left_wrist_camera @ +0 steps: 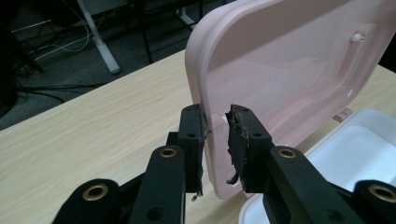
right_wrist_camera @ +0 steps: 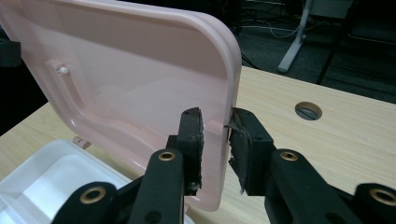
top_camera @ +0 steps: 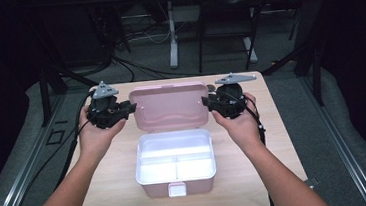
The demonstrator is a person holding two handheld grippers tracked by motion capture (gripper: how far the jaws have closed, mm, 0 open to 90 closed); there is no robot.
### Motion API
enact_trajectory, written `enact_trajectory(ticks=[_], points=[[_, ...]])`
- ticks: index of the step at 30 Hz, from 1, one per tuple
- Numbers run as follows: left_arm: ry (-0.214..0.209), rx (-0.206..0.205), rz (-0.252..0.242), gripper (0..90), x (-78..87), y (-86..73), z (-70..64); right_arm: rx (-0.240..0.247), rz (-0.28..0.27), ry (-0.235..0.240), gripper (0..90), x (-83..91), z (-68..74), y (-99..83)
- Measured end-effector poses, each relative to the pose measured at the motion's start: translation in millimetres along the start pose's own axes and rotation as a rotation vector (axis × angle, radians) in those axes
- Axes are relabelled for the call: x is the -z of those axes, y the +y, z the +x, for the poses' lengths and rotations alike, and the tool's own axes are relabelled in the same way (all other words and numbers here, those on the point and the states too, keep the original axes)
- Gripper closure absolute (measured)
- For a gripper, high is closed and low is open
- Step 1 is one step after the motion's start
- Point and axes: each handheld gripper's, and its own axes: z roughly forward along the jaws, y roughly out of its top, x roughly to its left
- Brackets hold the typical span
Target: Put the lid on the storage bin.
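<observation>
A pink box stands in the middle of the table with its lid (top_camera: 169, 106) raised upright behind the white-lined, divided base (top_camera: 153, 186). My left gripper (top_camera: 132, 106) grips the lid's left edge, and my right gripper (top_camera: 205, 101) grips its right edge. In the left gripper view the lid (left_wrist_camera: 280, 70) has its rim pinched between the jaws of the left gripper (left_wrist_camera: 215, 121), with the base (left_wrist_camera: 359, 154) at lower right. In the right gripper view the right gripper (right_wrist_camera: 217, 123) is shut on the rim of the lid (right_wrist_camera: 130, 79), above the base (right_wrist_camera: 42, 177).
The light wooden table (top_camera: 103, 190) has a round cable hole (right_wrist_camera: 308, 110) behind the lid on the right. The box's latch (top_camera: 177, 189) faces the front edge. Desk legs and cables stand on the floor beyond the table.
</observation>
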Motion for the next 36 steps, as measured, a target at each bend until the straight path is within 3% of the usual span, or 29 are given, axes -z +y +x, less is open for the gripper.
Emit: enact_trajectory(ticks=[3,21,36], points=[[-0.017,0.002,-0.006,76.2,4.4,-2.3,0.9,0.007,-0.006,0.029,73.3,4.6,1.1,-2.0],[-0.061,-0.041,-0.014,77.6,32.4,-16.9,-14.9,0.072,-0.019,0.07,72.8,36.3,15.0,-22.4],[-0.112,-0.034,-0.032,77.1,45.7,-30.0,-20.8,0.083,-0.016,0.125,73.0,53.7,18.4,-33.3]])
